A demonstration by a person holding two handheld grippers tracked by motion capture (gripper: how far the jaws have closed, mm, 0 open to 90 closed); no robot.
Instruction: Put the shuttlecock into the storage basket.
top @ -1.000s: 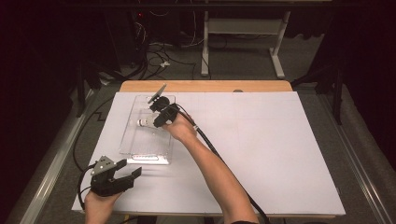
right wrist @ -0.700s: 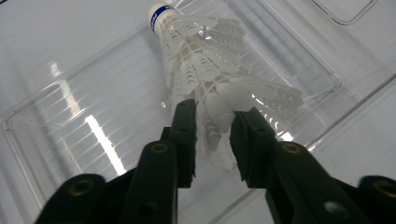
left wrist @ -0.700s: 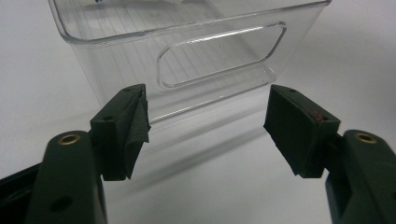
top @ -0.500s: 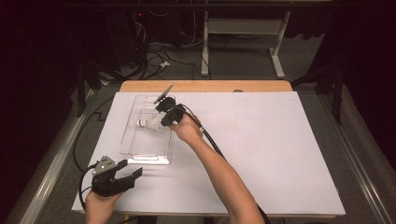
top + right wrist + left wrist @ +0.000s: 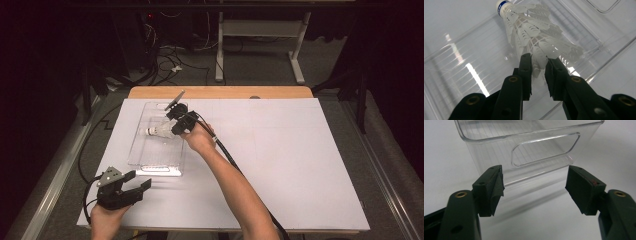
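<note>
Right gripper point(image 5: 538, 72) clamped on the feather skirt of a white feathered shuttlecock with blue-banded cork point(image 5: 534, 35) inside the clear ribbed plastic bin point(image 5: 150, 155) on the white-covered counter point(image 5: 300, 165); left gripper point(image 5: 534, 187) gapes idle, so pinched feathers may crush or slip

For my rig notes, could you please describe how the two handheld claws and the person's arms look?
Both are black. The left claw carries a grey three-cornered plate, brass-coloured rivets and flat dark pads. The right claw has narrower fingers and a black cable trailing along the forearm. The forearms are bare, no sleeves visible.
</note>
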